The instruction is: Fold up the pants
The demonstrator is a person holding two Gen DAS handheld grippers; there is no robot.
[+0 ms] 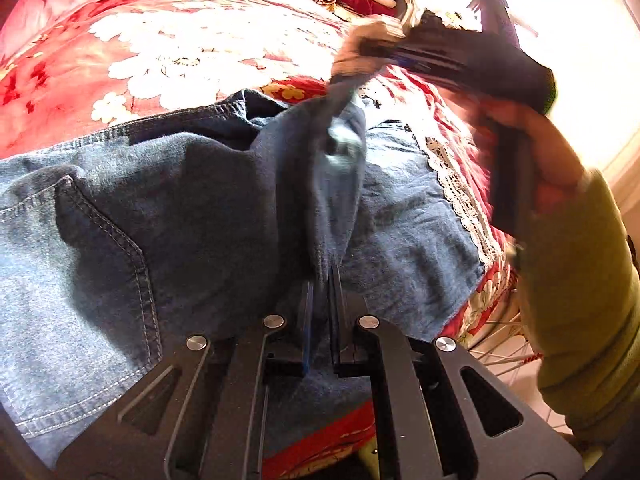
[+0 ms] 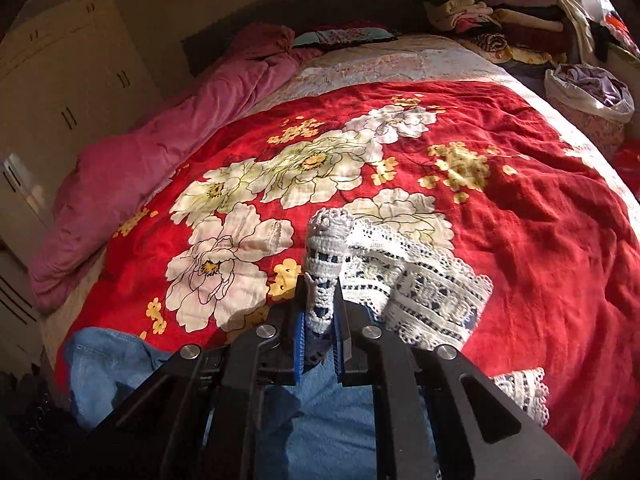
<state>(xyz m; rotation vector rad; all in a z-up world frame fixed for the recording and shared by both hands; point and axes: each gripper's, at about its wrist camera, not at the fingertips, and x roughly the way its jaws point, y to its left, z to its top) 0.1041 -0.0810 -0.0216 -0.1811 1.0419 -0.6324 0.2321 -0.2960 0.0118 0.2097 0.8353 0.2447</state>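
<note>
Left wrist view: the left gripper (image 1: 322, 280) is clamped on a denim fold of the pants (image 1: 120, 208) on the bed (image 1: 160, 40)

Right wrist view: the right gripper (image 2: 320, 312) is clamped on the lace hem (image 2: 420, 280); a leg fold appears underway, and next the hem must be carried across

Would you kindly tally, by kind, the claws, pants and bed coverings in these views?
Claws: 2 (left claw, right claw), each shut on the pants
Pants: 1 (denim pants with lace hem)
Bed coverings: 2 (red floral blanket, pink quilt)
Total: 5
</note>
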